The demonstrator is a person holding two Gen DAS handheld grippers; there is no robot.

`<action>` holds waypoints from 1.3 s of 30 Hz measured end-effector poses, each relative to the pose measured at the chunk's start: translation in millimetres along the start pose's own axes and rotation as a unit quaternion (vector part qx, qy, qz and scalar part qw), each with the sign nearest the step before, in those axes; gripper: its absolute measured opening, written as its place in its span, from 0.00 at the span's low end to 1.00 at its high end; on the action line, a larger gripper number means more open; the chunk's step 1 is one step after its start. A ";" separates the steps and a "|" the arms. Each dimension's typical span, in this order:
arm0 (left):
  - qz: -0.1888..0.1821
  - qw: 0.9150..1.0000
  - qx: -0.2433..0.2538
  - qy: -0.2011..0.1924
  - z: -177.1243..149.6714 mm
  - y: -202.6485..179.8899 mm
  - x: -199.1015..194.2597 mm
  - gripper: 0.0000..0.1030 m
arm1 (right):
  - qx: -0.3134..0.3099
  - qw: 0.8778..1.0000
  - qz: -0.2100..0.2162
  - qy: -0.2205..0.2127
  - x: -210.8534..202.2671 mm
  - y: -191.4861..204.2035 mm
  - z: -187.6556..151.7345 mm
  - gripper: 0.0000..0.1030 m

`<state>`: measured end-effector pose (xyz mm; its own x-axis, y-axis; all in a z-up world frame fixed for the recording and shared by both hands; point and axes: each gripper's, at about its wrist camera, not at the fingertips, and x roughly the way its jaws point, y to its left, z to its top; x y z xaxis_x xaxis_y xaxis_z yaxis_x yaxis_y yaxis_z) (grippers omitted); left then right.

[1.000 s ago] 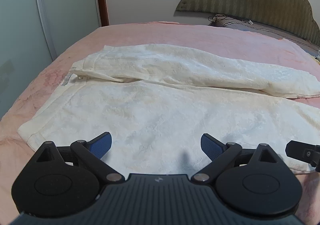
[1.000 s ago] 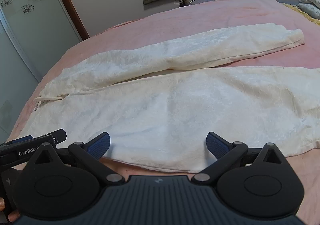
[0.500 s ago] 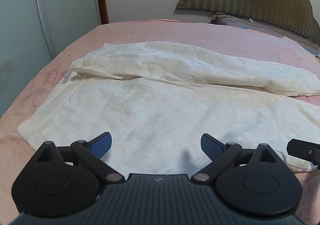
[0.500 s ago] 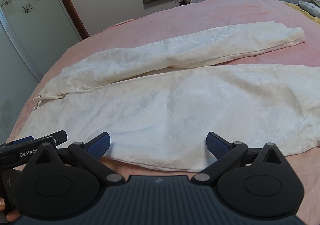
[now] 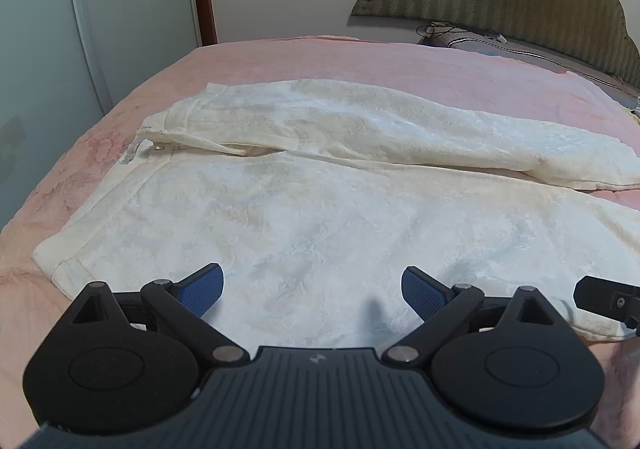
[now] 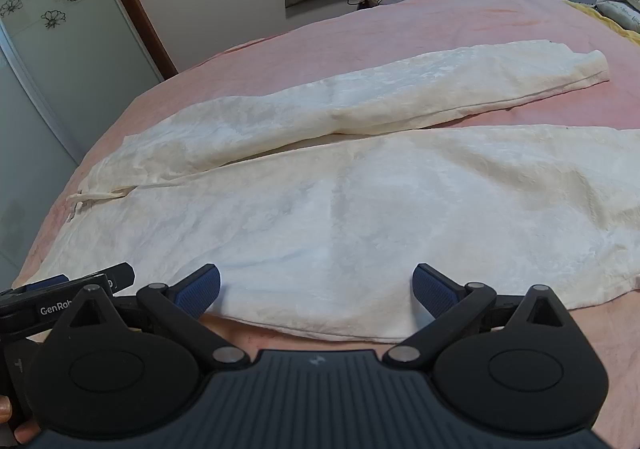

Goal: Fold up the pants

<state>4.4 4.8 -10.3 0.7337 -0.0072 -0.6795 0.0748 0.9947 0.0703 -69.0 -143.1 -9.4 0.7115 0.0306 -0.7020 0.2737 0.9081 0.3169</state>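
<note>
Readable only in the right wrist view: white letters "GenRob", cut off at the right by the black linkage in front, on the side of the left gripper (image 6: 68,299) at the left edge. Below that, on the same black body, a single pale mark like a "T", too dark to tell for sure. On the ribbed housing of the right gripper (image 6: 316,287), a small embossed logo like a lightning bolt, no letters. Same small logo on the housing in the left wrist view. No other text or number readable.
</note>
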 end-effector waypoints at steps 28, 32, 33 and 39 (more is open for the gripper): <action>-0.008 1.000 0.001 0.004 0.2 1.8 3.7 0.95 | -0.003 1.000 -0.001 0.008 6.3 -1.0 1.4 1.00; -0.010 1.000 0.001 0.004 1.9 5.0 5.5 0.94 | -0.016 1.000 0.012 0.008 9.7 1.0 4.9 1.00; -0.013 1.000 -0.004 0.002 3.0 8.0 5.0 0.95 | -0.023 0.999 0.026 0.001 9.0 2.5 7.8 1.00; 0.012 0.999 -0.031 -0.029 21.0 38.6 4.7 0.95 | -0.138 0.977 0.142 -0.076 15.4 37.9 67.3 1.00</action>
<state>25.0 41.0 4.6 0.7730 0.0122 -0.6342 0.0168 0.9991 0.0397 -4.1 -136.3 34.7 0.8273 0.2540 -0.5011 -0.1190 0.9510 0.2854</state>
